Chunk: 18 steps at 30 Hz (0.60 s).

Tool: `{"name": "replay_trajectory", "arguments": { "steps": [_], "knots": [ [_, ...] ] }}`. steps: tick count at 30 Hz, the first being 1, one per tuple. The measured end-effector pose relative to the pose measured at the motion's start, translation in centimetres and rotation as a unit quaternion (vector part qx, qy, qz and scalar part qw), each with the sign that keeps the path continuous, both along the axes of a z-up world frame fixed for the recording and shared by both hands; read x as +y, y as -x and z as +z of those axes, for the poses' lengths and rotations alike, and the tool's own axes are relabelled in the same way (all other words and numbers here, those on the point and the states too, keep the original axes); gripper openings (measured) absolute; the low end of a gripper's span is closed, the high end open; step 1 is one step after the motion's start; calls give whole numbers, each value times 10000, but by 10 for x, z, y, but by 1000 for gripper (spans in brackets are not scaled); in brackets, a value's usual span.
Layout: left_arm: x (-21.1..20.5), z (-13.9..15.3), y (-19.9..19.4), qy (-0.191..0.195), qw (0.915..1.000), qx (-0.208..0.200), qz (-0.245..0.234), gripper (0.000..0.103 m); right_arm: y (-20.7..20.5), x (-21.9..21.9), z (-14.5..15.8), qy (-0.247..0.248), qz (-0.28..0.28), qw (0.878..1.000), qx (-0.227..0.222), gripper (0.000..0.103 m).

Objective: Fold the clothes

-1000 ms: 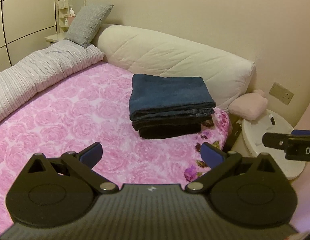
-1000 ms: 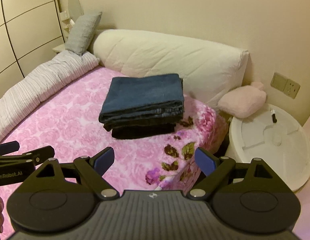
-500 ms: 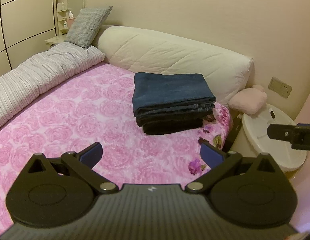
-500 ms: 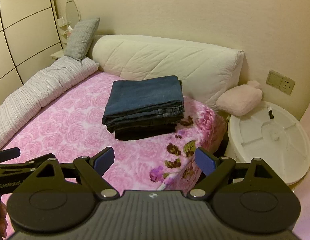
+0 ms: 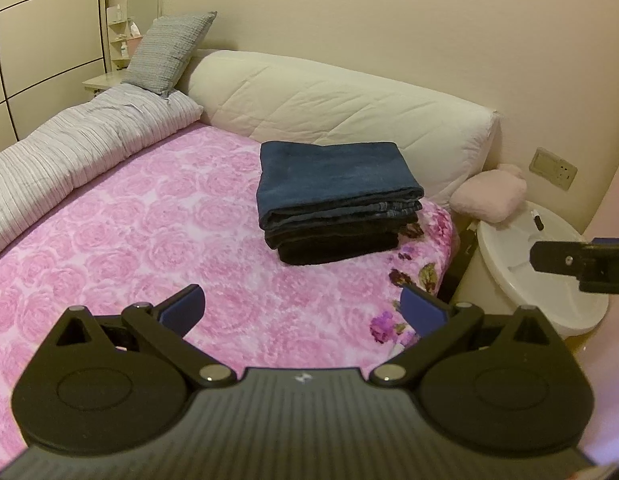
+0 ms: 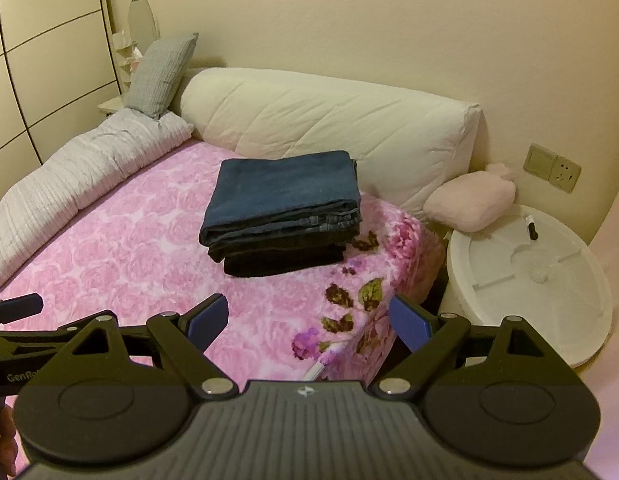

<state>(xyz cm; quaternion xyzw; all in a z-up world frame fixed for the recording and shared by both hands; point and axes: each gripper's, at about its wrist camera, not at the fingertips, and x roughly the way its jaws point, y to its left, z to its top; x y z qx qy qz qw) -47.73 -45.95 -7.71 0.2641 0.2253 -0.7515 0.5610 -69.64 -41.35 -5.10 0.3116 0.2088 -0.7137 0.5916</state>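
The folded clothes (image 5: 337, 204) are sitting as a neat stack on the far right part of the pink bedspread (image 5: 149, 240), just in front of the long white cushion (image 5: 341, 104), with a dark blue piece on top and darker pieces underneath. Both tools are hanging over the near edge of the bed, well apart from the stack: the left gripper (image 5: 303, 312) is holding its fingers wide apart with nothing between them, and the right gripper (image 6: 309, 322) is doing the same. The folding step is looking finished, since every visible edge of the stack is lying squared and nothing loose is showing on the bed, so the person appears to be pulling back. No other garment is showing in either view, so the next move is calling for a fresh piece to be brought in and spread flat on the bare pink area to the left of the stack. Compared with a second ago, the stack is appearing slightly farther away and more of the white round stand (image 6: 529, 272) on the right is coming into view, which suggests both grippers are retreating from the bed.
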Motion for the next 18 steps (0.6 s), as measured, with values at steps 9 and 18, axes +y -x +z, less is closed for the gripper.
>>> {"name": "replay_trajectory", "arguments": {
  "steps": [9,18],
  "knots": [
    [1,-1,2,-2,10000,-7,-31,103,-3,-2,-2,-38,84,9999,44,89],
    [2,-2,3,79,9999,48,-44,103,-2,-2,-7,-95,88,9999,22,89]
  ]
}}
